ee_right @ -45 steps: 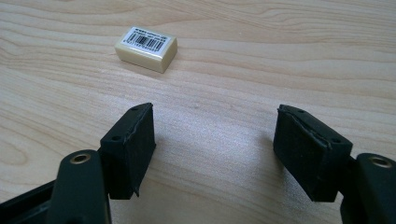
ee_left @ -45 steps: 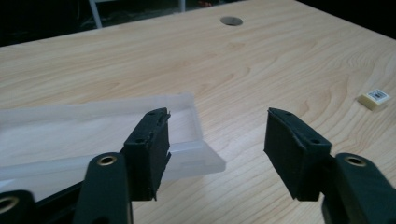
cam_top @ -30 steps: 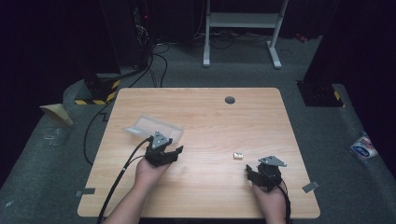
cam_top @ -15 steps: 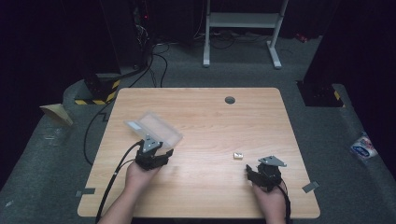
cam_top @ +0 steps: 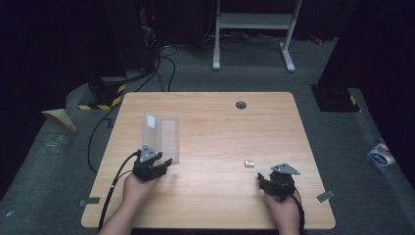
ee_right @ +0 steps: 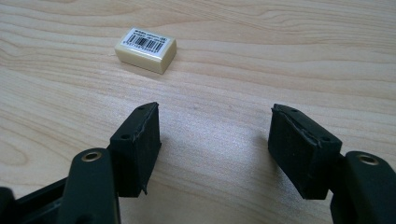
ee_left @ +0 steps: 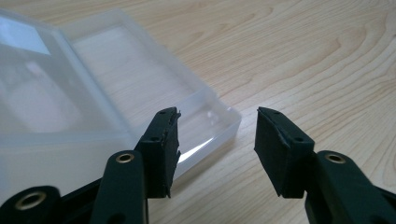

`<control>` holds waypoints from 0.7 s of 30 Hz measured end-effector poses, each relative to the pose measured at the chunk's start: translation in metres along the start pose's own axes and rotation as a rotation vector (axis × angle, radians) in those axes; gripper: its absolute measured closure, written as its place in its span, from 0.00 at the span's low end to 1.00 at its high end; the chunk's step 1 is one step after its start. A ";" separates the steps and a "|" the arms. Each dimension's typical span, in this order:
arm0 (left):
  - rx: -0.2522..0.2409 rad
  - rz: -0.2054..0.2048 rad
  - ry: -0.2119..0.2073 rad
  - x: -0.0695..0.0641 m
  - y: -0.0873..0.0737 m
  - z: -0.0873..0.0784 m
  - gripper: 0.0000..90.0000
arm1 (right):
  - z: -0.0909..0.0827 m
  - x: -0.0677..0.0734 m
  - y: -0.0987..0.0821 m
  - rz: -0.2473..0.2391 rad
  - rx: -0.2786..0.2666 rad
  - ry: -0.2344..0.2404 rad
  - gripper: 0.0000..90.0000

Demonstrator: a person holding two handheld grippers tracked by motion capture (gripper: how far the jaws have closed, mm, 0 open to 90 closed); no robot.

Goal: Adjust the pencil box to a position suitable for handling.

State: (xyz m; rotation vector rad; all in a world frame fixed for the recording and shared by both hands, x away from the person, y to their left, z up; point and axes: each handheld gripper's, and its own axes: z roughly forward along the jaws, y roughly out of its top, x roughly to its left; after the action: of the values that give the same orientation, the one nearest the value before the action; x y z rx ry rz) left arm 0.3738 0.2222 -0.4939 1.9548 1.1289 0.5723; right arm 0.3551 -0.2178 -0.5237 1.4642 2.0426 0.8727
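Observation:
A clear plastic box (cam_top: 169,140) lies on the left half of the wooden table (cam_top: 220,117), its lid (cam_top: 150,130) standing upright with a white label near the top. My left gripper (cam_top: 163,165) is open just in front of the box's near edge. In the left gripper view the box (ee_left: 140,84) sits ahead and to the left of that gripper (ee_left: 217,135), and nothing lies between the jaws. A small cream eraser (cam_top: 249,163) with a barcode label rests at centre right. My right gripper (cam_top: 262,182) is open a short way behind it, with the eraser (ee_right: 146,49) ahead and left of it (ee_right: 215,140).
A round grommet hole (cam_top: 241,105) sits near the table's far edge. Black cables (cam_top: 105,132) trail off the left side. Beyond the table stands a white desk frame (cam_top: 254,29), with a yellow-black striped block (cam_top: 103,98) at far left on the floor.
The box's lid has swung up from lying low to standing upright. My left gripper has drawn back slightly toward the front edge. The right gripper and eraser have not moved.

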 end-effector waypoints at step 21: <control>0.069 -0.009 0.064 0.001 -0.015 0.027 0.82 | 0.000 0.000 0.000 -0.010 -0.001 0.009 0.38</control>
State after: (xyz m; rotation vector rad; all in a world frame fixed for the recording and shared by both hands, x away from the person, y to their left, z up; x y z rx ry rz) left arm 0.3854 0.2165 -0.5219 2.0020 1.2114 0.6025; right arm 0.3545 -0.2178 -0.5236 1.4504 2.0541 0.8773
